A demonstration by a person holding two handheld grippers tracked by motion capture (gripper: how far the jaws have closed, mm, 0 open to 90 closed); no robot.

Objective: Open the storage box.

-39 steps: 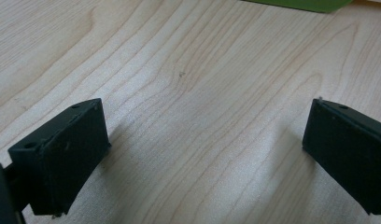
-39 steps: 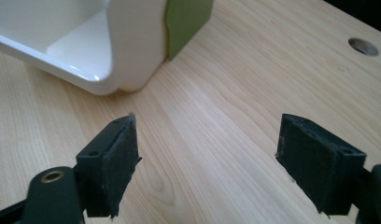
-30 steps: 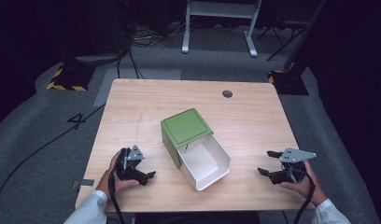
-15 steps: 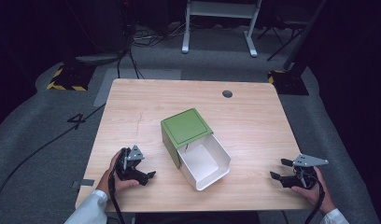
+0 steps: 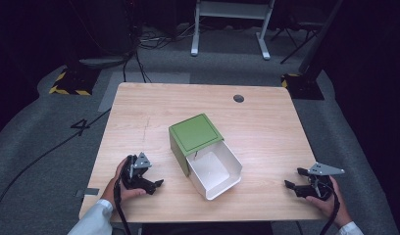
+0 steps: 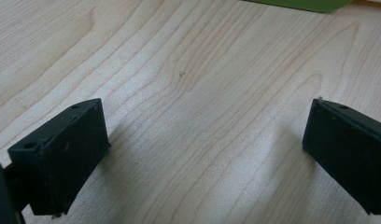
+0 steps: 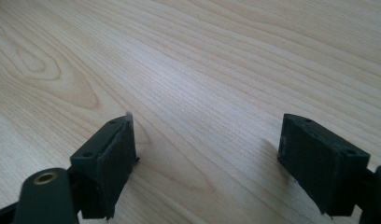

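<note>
A green box point(image 5: 195, 133) stands in the middle of the wooden table point(image 5: 154, 107), and its white drawer point(image 5: 215, 169) is pulled out toward the near side and looks empty. My left gripper point(image 5: 154, 177) rests on the table left of the box, open, with bare wood between its jaws point(image 6: 205, 126). A strip of the green box point(image 6: 296, 3) shows at the top edge of the left gripper view. My right gripper point(image 5: 294, 178) lies low near the table's near right corner, pointing left. It is open point(image 7: 207, 135); its jaws have just been opening a little, with nothing between them.
A dark round cable hole point(image 5: 238, 98) sits in the table's far right part. The right hand is close to the table's near edge and right edge. Cables point(image 5: 139, 44) and a white stand frame point(image 5: 227, 24) are on the floor beyond the table.
The right hand has moved toward the near right corner and sunk down to the table. The left hand, the box and the drawer have stayed where they were.
</note>
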